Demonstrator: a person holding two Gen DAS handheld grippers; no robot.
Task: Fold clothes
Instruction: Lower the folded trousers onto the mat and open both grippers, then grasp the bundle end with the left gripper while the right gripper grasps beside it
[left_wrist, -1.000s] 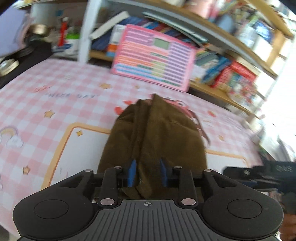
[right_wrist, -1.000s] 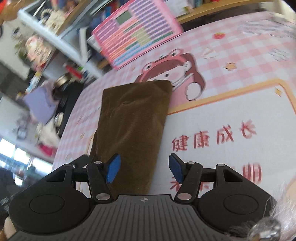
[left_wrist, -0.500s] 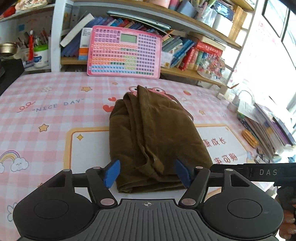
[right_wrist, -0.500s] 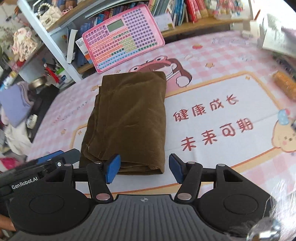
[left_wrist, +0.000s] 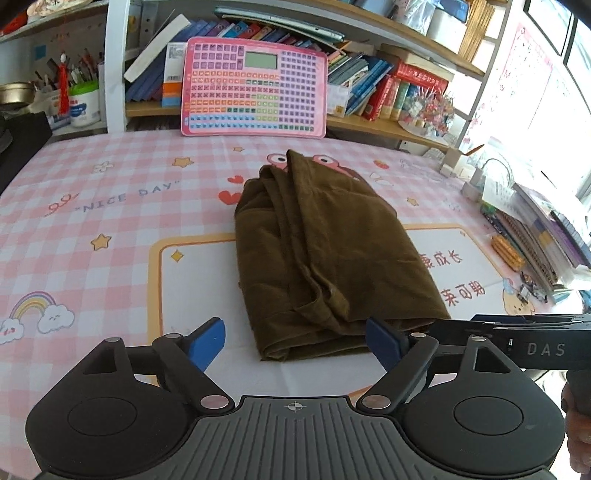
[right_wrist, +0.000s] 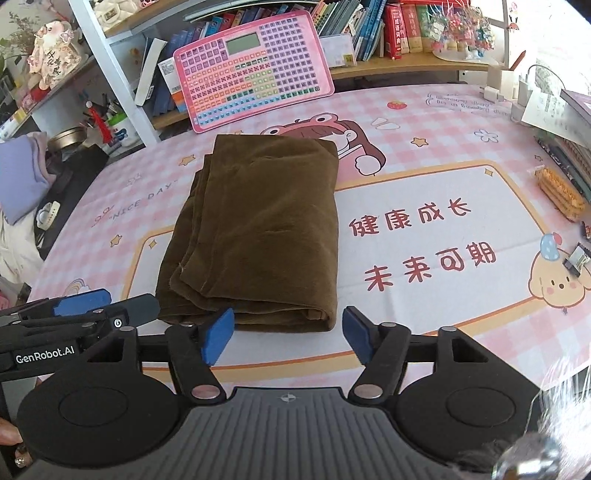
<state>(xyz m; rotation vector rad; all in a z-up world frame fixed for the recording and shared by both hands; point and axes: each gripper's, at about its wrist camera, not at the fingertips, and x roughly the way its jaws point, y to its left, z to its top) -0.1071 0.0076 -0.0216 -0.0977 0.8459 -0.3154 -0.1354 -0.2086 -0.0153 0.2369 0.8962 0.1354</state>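
Note:
A brown garment lies folded into a long rectangle on the pink checked tablecloth; it also shows in the right wrist view. My left gripper is open and empty, hovering just short of the garment's near edge. My right gripper is open and empty, also just short of the near edge. The right gripper's body shows at the right of the left wrist view, and the left gripper's body shows at the left of the right wrist view.
A pink keyboard toy leans against the bookshelf behind the table. Books and small items lie along the right table edge. A pen cup and dark objects stand at the left.
My left gripper let go of the garment, opened and drew back. Both grippers pulled back from the cloth and levelled out. The garment now lies flat and folded.

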